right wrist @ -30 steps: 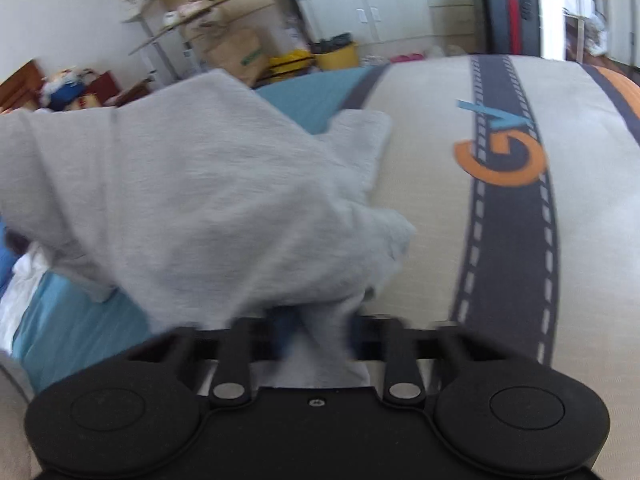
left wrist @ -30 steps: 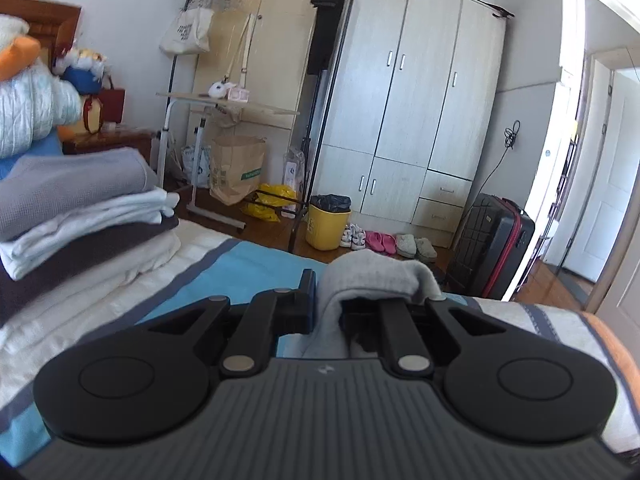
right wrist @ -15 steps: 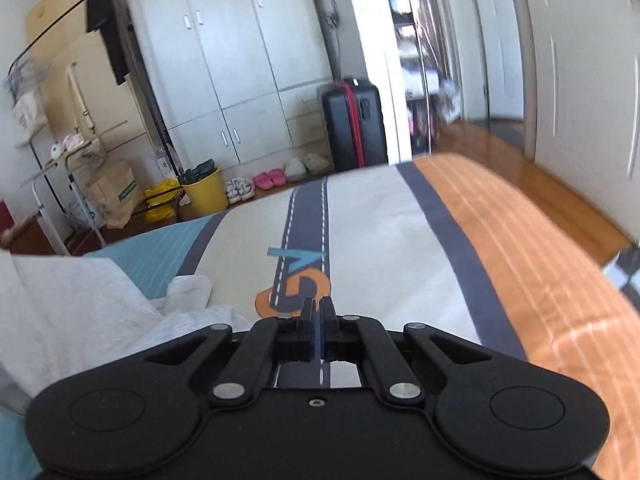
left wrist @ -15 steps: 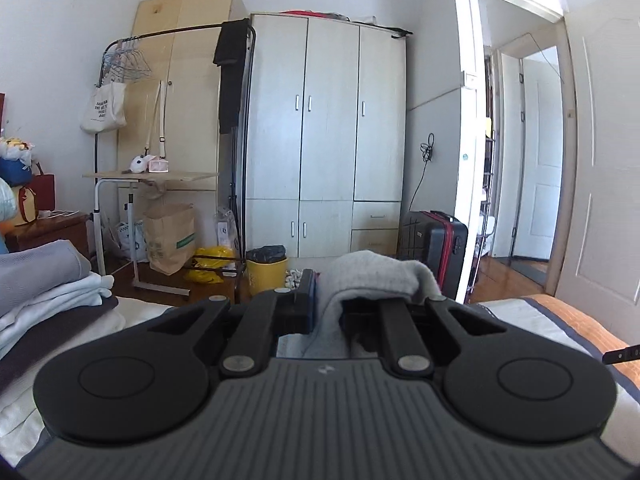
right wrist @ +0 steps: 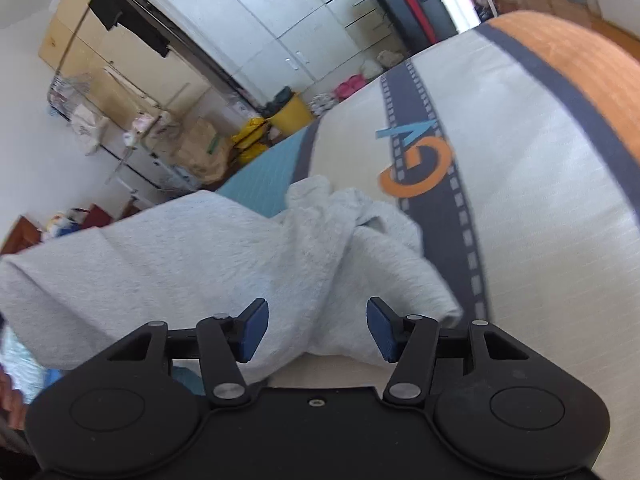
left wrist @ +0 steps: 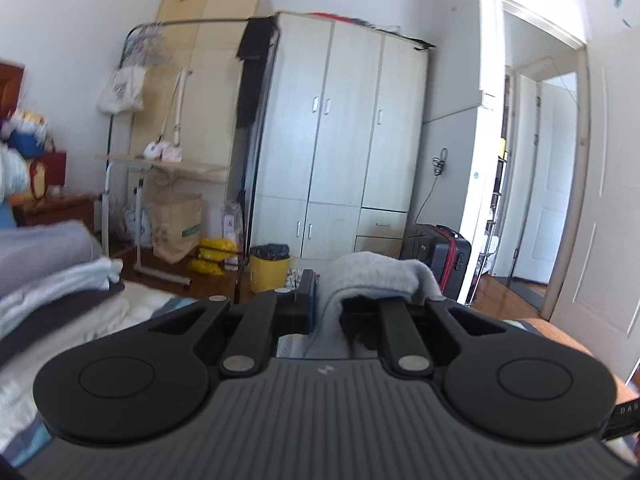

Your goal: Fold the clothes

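A light grey garment (right wrist: 200,264) hangs rumpled over the striped bed cover (right wrist: 520,200), one end trailing onto it. In the left wrist view, my left gripper (left wrist: 324,296) is shut on a bunched edge of the grey garment (left wrist: 376,276), which drapes over its right finger. My right gripper (right wrist: 317,326) hovers just above the cloth. Its jaws are opening, and the blue pads (right wrist: 254,328) stand wide apart with the fabric behind the gap but not pressed.
A stack of folded clothes (left wrist: 52,280) lies on the bed at the left. Beyond the bed's foot are a white wardrobe (left wrist: 340,140), a clothes rack (left wrist: 248,120), a yellow bin (left wrist: 270,268), a black suitcase (left wrist: 440,260) and an open doorway (left wrist: 540,180).
My right gripper let go of the grey garment, closed empty, then opened wide and rolled to one side. My left gripper kept its hold and lifted, its view swinging right, off the bed toward the wardrobe.
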### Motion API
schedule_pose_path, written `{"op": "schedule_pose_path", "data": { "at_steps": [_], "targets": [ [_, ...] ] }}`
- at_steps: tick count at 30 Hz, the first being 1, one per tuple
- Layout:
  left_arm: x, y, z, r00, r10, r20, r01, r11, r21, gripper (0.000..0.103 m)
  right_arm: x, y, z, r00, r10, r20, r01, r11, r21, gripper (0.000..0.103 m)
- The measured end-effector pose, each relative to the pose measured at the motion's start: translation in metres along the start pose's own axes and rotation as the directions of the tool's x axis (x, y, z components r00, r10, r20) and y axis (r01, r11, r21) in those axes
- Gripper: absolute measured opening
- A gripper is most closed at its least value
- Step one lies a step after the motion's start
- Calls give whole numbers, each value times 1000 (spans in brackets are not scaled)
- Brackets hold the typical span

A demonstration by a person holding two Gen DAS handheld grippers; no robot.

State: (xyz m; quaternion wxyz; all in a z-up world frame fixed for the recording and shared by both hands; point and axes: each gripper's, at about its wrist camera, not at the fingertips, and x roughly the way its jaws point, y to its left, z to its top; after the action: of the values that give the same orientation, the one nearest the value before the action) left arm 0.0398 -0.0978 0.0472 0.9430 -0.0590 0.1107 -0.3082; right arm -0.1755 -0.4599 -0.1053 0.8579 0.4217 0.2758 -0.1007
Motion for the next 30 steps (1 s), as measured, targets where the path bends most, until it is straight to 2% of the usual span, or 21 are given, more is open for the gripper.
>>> {"op": "schedule_pose_path", "data": {
  "at_steps": [2,5,7,9,10,11,13,15,16,17,18,21,23,25,28,30],
  "targets": [
    [4,3,-2,1000,8,-15,-8,1000,-7,11,9,-2,-4,994,103,-25,-100,991,85,61],
    [7,2,-5,1000,9,-21,-9,1000,4,11,31,4,-18,964,259,-61,-244,951,190,63],
    [8,1,-6,1000,6,-21,-5,1000,7,11,42,20,-28,971,214,-105,-201,972,125,63],
    [9,3,-5,1000,1,-24,-1,1000,2,11,42,50,-39,989,111,-95,-118,990,-73,64],
    [10,6,-4,1000,-2,-29,2,1000,-7,11,41,67,-45,994,74,-76,-87,979,-185,64],
    [10,9,-3,999,-12,-37,11,1000,-28,11,40,83,-52,997,60,-58,-74,954,-289,64],
    [12,22,1,996,-74,-56,67,990,-126,11,39,116,-66,999,37,-17,-41,873,-486,65],
    [14,34,3,979,-193,-67,174,960,-219,11,38,150,-81,999,24,27,0,752,-659,71],
    [15,39,3,963,-260,-73,234,938,-255,11,39,164,-87,998,21,53,23,699,-715,72],
    [17,44,3,941,-330,-80,296,912,-285,11,42,174,-90,996,24,84,46,670,-741,72],
    [18,47,2,926,-368,-86,329,896,-299,11,45,185,-91,993,33,117,69,646,-760,72],
    [20,51,-3,905,-411,-108,365,881,-300,11,56,209,-84,987,75,144,68,613,-787,75],
    [22,56,-5,895,-433,-110,380,868,-319,11,63,222,-78,985,92,145,64,584,-809,80],
    [21,61,-6,887,-453,-88,398,848,-348,11,70,232,-75,983,93,155,84,523,-848,80],
    [14,60,-4,890,-450,-71,410,859,-306,11,79,241,-62,980,75,186,134,441,-887,80],
    [13,59,-3,877,-476,-67,437,847,-302,11,82,246,-52,975,70,210,164,409,-898,78]
  ]
}}
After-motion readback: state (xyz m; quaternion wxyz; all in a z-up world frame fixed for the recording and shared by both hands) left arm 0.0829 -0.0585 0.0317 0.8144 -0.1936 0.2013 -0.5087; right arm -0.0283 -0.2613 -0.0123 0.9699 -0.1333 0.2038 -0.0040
